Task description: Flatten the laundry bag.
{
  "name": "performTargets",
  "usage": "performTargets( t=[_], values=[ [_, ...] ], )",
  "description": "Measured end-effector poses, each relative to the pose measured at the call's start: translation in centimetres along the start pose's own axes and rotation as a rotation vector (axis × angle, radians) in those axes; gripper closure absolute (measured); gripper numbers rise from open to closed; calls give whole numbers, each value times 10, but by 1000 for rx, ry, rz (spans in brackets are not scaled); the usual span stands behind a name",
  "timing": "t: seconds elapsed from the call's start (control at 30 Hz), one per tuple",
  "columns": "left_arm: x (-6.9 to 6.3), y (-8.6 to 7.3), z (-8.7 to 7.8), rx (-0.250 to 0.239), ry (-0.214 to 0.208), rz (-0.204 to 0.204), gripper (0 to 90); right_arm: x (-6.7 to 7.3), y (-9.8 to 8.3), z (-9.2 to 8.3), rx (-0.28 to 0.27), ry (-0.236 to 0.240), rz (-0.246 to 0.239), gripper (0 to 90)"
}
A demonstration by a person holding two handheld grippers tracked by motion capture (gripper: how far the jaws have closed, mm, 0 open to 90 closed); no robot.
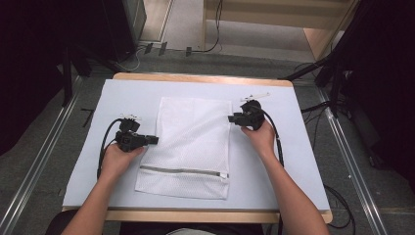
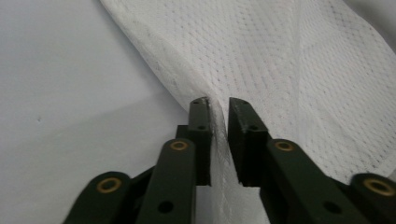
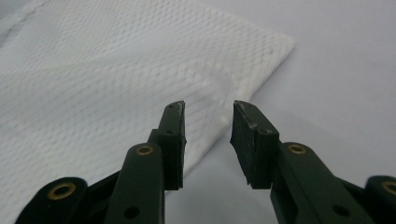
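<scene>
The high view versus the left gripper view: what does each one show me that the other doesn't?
The high view alone takes in the whole white mesh bag with its zipper near the person's edge, both hands, the right hand-held gripper at the bag's right edge, and the floor around the table.

The left gripper view alone shows, up close, a raised fold of mesh in the narrow gap between the jaws, and the weave's tiny holes.

Both show the bag, the pale table cover and the left hand-held gripper.
</scene>
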State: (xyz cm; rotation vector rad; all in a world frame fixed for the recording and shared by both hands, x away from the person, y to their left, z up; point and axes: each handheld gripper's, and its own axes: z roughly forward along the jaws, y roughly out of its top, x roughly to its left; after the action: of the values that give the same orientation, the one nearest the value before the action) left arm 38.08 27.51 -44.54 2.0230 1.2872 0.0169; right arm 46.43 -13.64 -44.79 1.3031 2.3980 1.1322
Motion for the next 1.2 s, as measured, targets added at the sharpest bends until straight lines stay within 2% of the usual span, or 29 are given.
performTargets(
  t=[0.13,0.17,0.23,0.4,0.47,0.57,0.63,0.7,0.77,0.8,0.9,1.1,1.2],
  values=[
    [2,-2,-1,8,-27,-36,669,16,-20,-15,10,37,6,644],
    [1,-2,-1,14,-27,-28,637,22,-25,-17,21,48,-7,640],
    [1,-1,-1,16,-15,-9,598,33,-34,-22,29,32,-43,629],
    [3,-1,-6,-9,-13,-10,556,48,-48,-23,53,72,-32,598],
    [5,0,-7,-14,-24,-16,588,54,-51,-19,72,75,-39,582],
    [7,1,-6,-1,-30,-23,694,61,-53,-12,105,66,-60,582],
    [11,2,-3,25,-49,-52,751,62,-53,-12,103,59,-63,602],
    [13,3,0,58,-61,-72,812,62,-53,-11,104,51,-56,653],
    [13,5,2,65,-66,-67,881,63,-52,-11,105,33,-75,746],
    [13,6,3,62,-68,-69,894,64,-51,-10,117,20,-95,820],
    [11,9,5,62,-64,-61,897,62,-46,-9,137,31,-91,900],
    [9,11,5,41,-54,-54,898,54,-40,-6,146,44,-77,900],
    [10,10,3,29,-51,-58,898,50,-36,-6,139,30,-80,900]
  ],
)
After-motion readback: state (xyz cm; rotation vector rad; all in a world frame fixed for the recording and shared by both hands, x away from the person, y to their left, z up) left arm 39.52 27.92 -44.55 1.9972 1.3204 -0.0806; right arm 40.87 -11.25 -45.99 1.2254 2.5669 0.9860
